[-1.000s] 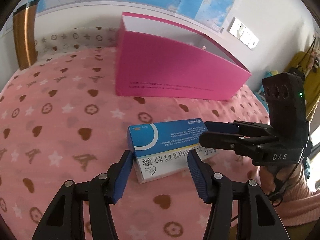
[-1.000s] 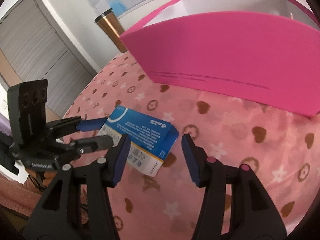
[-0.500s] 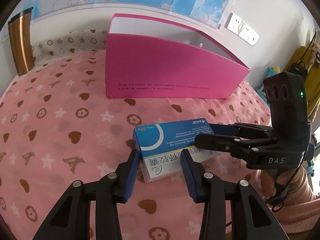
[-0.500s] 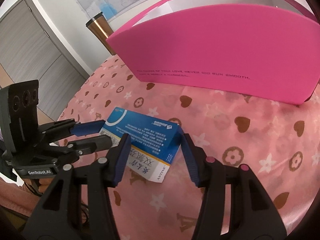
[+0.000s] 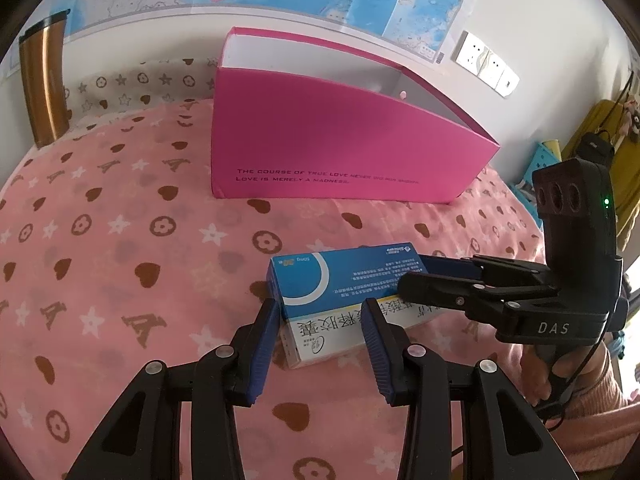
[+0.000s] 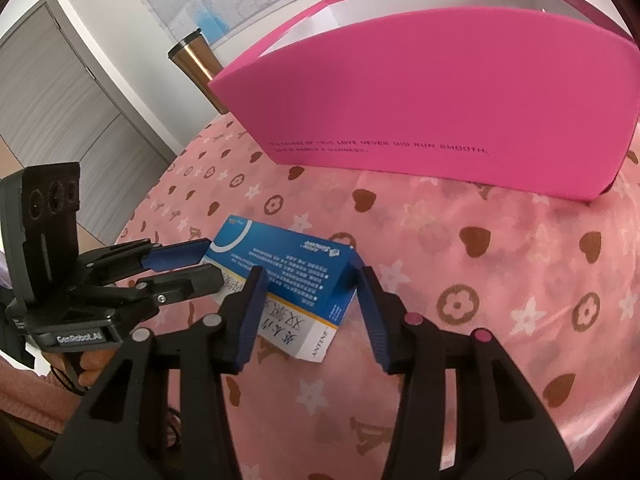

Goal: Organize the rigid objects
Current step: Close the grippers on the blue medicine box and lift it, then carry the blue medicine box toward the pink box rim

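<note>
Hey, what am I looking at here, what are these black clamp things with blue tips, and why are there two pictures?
Each is a hand-held gripper that a person squeezes, with a camera on it looking along its two fingers. One picture comes from the left hand-held gripper, the other from the right hand-held gripper, so each also shows the other from the side. On the pink patterned cloth lies a blue and white medicine box, with an open pink box behind it. Both pairs of fingers straddle the medicine box, one at each end. The left looks closed on it; the right has just been closing, its grip not yet clear.
</note>
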A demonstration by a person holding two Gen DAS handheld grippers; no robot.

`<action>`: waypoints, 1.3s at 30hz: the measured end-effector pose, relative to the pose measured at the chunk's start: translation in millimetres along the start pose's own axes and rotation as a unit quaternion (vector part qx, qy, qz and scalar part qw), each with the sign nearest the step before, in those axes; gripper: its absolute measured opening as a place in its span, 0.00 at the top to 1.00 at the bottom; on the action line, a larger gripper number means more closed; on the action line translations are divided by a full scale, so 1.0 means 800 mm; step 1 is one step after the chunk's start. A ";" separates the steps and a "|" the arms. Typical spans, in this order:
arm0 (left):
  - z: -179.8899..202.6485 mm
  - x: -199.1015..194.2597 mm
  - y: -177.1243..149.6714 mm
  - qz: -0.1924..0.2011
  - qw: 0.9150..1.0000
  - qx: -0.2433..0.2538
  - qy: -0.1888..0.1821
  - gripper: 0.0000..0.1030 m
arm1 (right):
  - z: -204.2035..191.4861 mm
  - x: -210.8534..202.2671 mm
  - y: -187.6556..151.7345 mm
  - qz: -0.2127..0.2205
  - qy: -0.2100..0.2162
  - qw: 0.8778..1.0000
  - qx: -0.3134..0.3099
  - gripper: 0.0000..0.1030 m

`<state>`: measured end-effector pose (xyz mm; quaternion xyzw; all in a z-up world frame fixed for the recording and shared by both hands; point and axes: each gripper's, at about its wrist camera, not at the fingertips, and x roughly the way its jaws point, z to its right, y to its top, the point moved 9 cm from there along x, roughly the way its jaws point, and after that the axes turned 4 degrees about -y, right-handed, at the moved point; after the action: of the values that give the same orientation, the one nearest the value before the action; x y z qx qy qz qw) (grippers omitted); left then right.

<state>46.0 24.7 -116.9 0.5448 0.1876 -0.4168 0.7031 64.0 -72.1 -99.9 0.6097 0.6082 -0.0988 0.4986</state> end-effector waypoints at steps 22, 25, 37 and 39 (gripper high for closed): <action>0.025 -0.008 0.008 0.011 1.000 0.017 -0.004 0.60 | 0.000 -0.015 0.001 0.014 -0.027 0.999 -0.020 0.52; 0.027 -0.010 0.010 0.015 1.000 0.019 -0.005 0.60 | 0.000 -0.018 0.002 0.016 -0.029 0.999 -0.021 0.52; 0.033 -0.019 0.021 0.027 0.999 0.022 -0.013 0.60 | -0.005 -0.035 0.012 0.031 -0.032 0.999 -0.029 0.52; 0.034 -0.021 0.025 0.030 0.999 0.024 -0.014 0.60 | -0.006 -0.038 0.014 0.034 -0.033 0.998 -0.030 0.52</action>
<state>46.7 6.9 -83.7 0.5609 0.1513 -0.4071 0.7049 63.4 -85.5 -70.0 0.6115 0.5726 -0.0834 0.5396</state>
